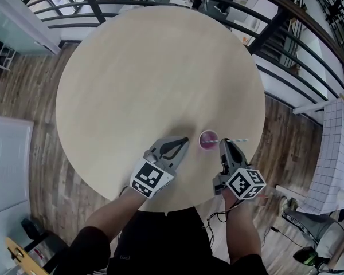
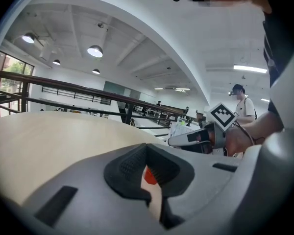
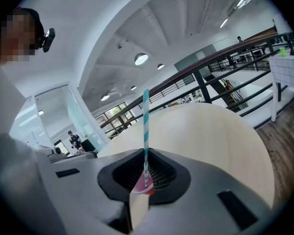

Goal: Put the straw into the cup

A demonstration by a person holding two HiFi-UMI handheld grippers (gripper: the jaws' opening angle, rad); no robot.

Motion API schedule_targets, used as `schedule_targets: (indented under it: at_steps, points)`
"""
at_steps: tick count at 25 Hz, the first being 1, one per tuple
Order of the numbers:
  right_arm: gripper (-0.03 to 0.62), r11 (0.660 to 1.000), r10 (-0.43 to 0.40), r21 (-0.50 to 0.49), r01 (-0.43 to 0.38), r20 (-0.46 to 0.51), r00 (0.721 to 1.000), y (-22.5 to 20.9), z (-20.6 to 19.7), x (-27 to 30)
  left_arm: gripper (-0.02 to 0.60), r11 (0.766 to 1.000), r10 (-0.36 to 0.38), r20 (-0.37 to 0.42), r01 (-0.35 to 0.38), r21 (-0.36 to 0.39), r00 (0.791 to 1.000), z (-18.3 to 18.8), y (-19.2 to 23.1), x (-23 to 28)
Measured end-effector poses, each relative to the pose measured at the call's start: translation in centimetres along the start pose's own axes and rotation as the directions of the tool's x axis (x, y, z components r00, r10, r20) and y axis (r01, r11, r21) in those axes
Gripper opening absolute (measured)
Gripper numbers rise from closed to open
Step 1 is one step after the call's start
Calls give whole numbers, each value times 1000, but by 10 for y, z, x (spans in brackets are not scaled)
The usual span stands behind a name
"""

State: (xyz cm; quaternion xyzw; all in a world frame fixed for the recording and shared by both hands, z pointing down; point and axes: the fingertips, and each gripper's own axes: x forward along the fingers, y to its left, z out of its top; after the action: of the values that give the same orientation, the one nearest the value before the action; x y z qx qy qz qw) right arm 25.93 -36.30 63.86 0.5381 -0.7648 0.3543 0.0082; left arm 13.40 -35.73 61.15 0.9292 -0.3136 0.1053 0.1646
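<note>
While right gripper [image 1: 223, 144] clamps 1 straw [image 1: 236, 140] near 1 cup [image 1: 208, 139], left gripper [image 1: 182, 142] sits closed

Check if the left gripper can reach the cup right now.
Likely yes: the left gripper sits right beside the cup, with only bare table between them, though its jaws are shut.

The round table [image 1: 149, 79] has a pale wood-look top, smooth and matt, with faint grain. Around it the floor [image 1: 23, 96] is brown-grey wood plank, rougher in look. From twelve to three o'clock the railing [image 3: 202, 87] is dark painted metal. At five o'clock the cup [image 1: 208, 140] looks like pink plastic, and the straw [image 3: 146, 131] like matt striped paper. The left gripper [image 1: 185, 140] and right gripper [image 1: 223, 144] have matt grey plastic shells and black, ribbed, rubbery pads [image 3: 159, 175].
</note>
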Motion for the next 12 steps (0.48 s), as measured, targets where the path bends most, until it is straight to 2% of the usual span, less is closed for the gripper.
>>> schedule_targets:
  at_steps: [12]
  points:
    - [38,1000,4,11,-3,-50,999,-6,-11,18,6,1000,0,-27,0,-18,1000,-16,3,13]
